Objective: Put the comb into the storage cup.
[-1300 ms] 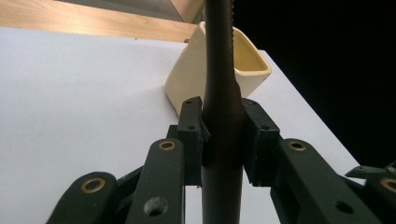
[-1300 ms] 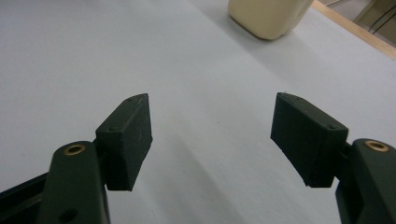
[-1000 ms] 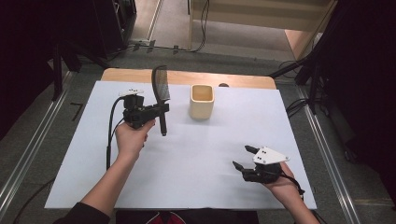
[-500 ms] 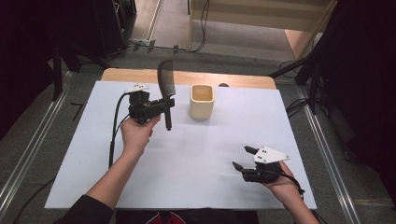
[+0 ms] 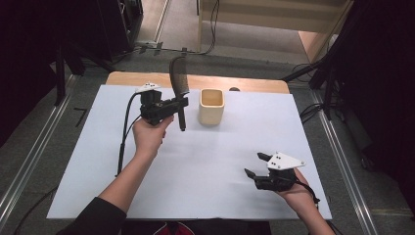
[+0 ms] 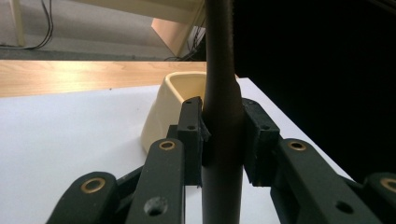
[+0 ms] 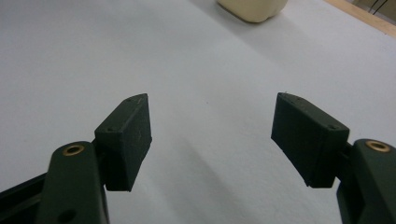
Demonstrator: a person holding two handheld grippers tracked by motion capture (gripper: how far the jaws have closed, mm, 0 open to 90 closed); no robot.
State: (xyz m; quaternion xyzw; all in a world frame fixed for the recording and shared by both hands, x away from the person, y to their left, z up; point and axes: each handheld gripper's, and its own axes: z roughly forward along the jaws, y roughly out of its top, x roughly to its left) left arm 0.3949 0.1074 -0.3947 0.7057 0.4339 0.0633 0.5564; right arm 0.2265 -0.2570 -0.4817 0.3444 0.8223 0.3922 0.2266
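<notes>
Beside the cup (image 5: 211, 105), I'm clamping the left gripper (image 5: 172, 105) on the brush (image 5: 178, 88), keeping it upright, right gripper (image 5: 257, 166) gaping empty.

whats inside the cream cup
The cream cup looks empty: the high view shows bare inner walls, though its bottom is not clearly visible. The black brush, held upright by the left gripper, is beside it, not in it.

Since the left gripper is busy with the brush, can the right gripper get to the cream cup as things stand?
Probably yes: the right gripper stands open and empty, and bare white table lies between it and the cream cup. The brush is beside the cup, not across the path.
</notes>
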